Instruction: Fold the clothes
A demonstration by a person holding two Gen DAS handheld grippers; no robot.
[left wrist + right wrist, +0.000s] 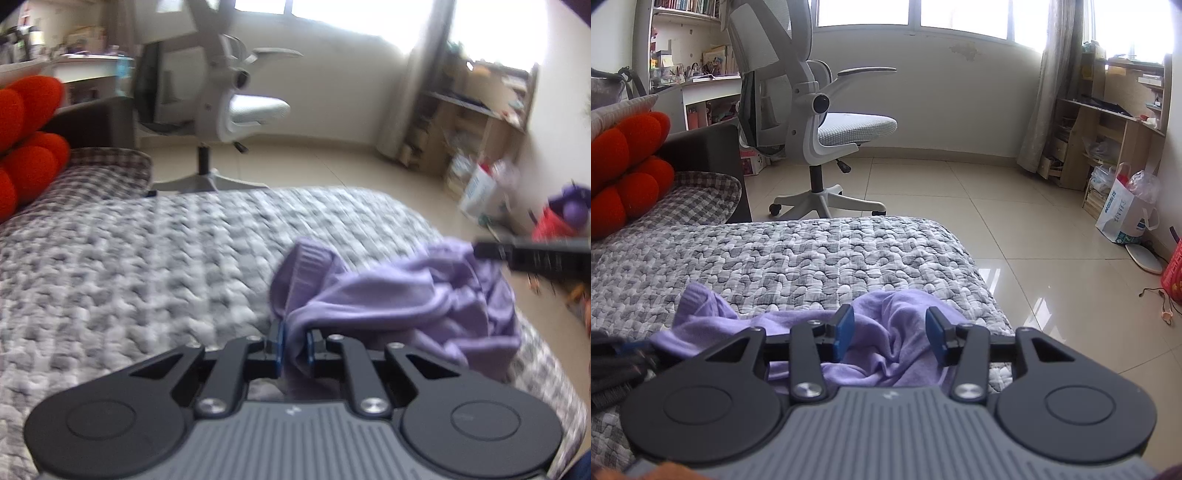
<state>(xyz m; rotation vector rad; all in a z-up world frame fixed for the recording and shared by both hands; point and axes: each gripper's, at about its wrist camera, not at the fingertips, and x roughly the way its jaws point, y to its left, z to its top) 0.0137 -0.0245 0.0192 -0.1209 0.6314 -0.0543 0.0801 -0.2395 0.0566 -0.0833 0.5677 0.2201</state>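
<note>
A crumpled lilac garment [399, 295] lies on the grey patterned bedspread [129, 266], near its right edge. My left gripper [294, 343] is shut on a fold of that garment, the cloth pinched between its blue pads. In the right wrist view the same lilac garment [886, 332] lies bunched under my right gripper [890, 334], whose blue pads stand apart over the cloth without pressing it. The right gripper's dark finger [532, 254] shows at the right edge of the left wrist view, over the garment. The left gripper's body [613, 365] shows blurred at the lower left of the right wrist view.
A red bubble cushion [624, 166] lies on the bed at the left. Beyond the bed stand a white office chair [827, 118], a desk with shelves [698, 85], and wooden shelving [1115, 122] with bags [1123, 210] on the tiled floor at the right.
</note>
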